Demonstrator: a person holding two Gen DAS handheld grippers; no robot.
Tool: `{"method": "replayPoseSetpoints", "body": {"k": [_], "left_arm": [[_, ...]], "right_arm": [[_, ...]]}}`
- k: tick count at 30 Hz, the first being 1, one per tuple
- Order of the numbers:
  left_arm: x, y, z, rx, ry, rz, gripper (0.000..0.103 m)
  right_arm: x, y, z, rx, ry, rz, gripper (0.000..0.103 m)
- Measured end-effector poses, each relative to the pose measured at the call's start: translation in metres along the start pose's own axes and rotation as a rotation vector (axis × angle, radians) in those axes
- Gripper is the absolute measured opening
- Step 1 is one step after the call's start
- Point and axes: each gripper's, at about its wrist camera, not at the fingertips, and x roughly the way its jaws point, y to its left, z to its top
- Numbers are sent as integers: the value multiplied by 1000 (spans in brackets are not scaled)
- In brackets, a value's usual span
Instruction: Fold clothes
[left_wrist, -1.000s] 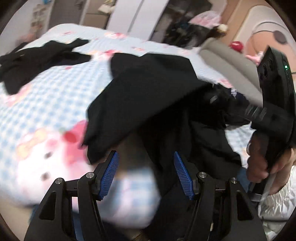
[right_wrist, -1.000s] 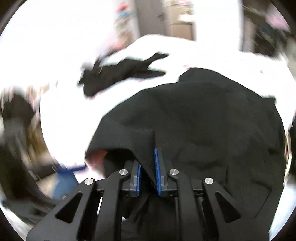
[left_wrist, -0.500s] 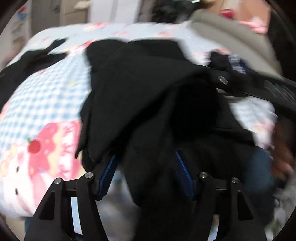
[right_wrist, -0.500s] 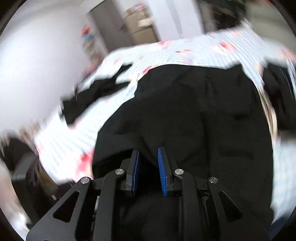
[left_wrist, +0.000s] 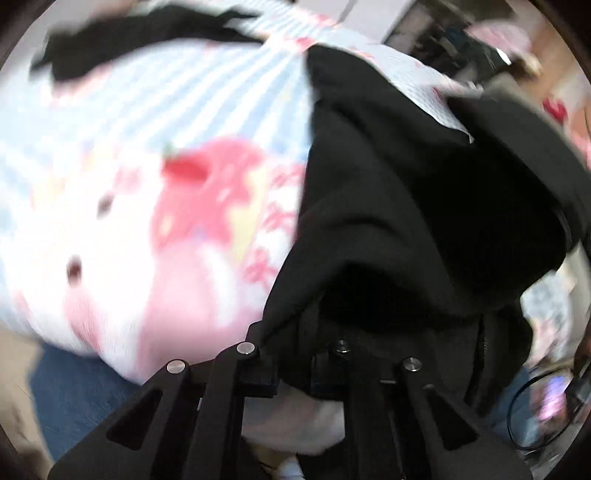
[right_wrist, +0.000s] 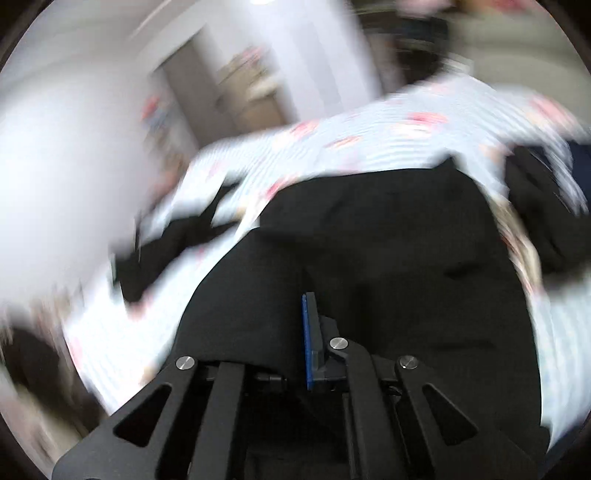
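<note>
light: even, indoor, source unseen | blur: heavy motion smear in both views, strongest on checked bedsheet (left_wrist: 155, 122) and toward 9–12 o'clock in right wrist view | sharpest: gripper linkage at 6 o'clock | black garment (right_wrist: 388, 236) crushed to near-featureless dark | fisheye bending, dark vignette at rim

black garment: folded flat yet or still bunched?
Still bunched. The black garment hangs in loose drapes over the bedsheet, its edge pinched in the left tool and the right tool.

Matt black cloth garment (left_wrist: 388, 192) — smooth printed cotton-like bedsheet (left_wrist: 155, 122).
</note>
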Motion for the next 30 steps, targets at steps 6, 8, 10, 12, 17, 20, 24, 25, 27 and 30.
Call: {"method": "replayPoseSetpoints", "body": {"k": [6, 8, 10, 12, 17, 20, 24, 25, 27, 30], "left_arm": [[-18, 12, 3, -74, 4, -83, 22], [-39, 10, 4, -64, -54, -104, 23], [-56, -2, 7, 4, -117, -111, 23], [-64, -21, 12, 98, -156, -112, 23], [-22, -71, 41, 206, -76, -54, 23], [-40, -79, 46, 173, -139, -9, 23], [-63, -99, 37, 236, -230, 108, 23], [-67, -105, 34, 258, -249, 142, 23], [-76, -117, 29, 303, -287, 209, 24], [-75, -113, 27, 310, -249, 291, 28]], "right_arm": [[-7, -102, -26, 239, 115, -199, 10], [-10, -115, -35, 257, 120, -205, 14], [-11, -120, -37, 247, 121, -211, 23], [-14, -117, -35, 200, 117, -207, 35], [-8, -82, -22, -57, 120, -195, 37], [-6, -36, -38, -248, 159, -137, 37], [17, -1, -59, -376, 309, -79, 37], [22, -2, -65, -381, 359, -66, 37], [40, 0, -81, -403, 425, -45, 37], [60, 2, -91, -411, 448, -79, 37]]}}
